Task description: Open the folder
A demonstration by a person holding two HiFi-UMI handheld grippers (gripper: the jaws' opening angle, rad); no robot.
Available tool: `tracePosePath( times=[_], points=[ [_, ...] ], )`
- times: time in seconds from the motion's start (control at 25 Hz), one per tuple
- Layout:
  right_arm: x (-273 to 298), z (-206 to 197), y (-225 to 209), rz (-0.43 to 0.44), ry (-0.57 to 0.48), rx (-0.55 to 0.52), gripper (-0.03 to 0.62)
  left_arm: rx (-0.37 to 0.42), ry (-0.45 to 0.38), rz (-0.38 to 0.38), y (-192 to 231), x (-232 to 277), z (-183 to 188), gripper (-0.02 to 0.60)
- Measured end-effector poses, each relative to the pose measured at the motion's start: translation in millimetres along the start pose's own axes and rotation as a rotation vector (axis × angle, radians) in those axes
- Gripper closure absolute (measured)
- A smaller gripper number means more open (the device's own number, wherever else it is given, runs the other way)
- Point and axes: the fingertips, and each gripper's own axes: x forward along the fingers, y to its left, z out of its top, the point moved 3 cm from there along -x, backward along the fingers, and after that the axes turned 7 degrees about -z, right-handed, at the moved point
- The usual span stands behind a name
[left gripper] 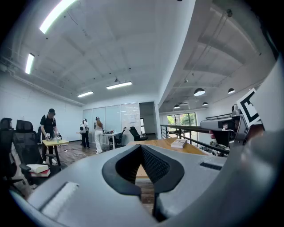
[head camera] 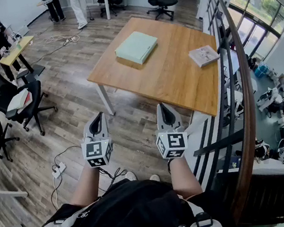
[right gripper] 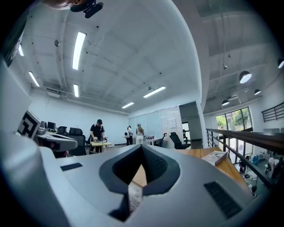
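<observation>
Head view: holding the left gripper and the right gripper level, side by side, just short of the wooden table. Leaving the green folder lying flat on the table's far part.

Left gripper view: pressing the jaws together on nothing, facing the table.

Right gripper view: likewise pressing the jaws together, gripping nothing.

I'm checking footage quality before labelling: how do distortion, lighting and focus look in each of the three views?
Head view: strong fisheye bows the railing into an arc; even light, the folder on the table sharp. Left gripper view: black round vignette, ceiling light blown out, near jaws slightly soft. Right gripper view: same vignette, bright ceiling strip, jaws soft.
</observation>
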Motion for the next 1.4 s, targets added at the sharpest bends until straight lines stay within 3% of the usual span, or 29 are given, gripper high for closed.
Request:
tracePosePath(
  times=[0.52, 0.76, 1.4],
  points=[
    [1, 2, 14, 0.029, -0.013, 0.042, 0.588, 0.004, 0.012, 0.008, 2, -11, -5, 0.578],
    [16, 1, 33, 0.042, -0.013, 0.025, 0.588, -0.061, 0.016, 0.025, 29, -10, -12, 0.578],
    [33, -12, 54, -0.037, 0.028, 0.017, 0.588, -0.066, 0.033, -0.025, 70, 10, -29, 0.578]
  ],
)
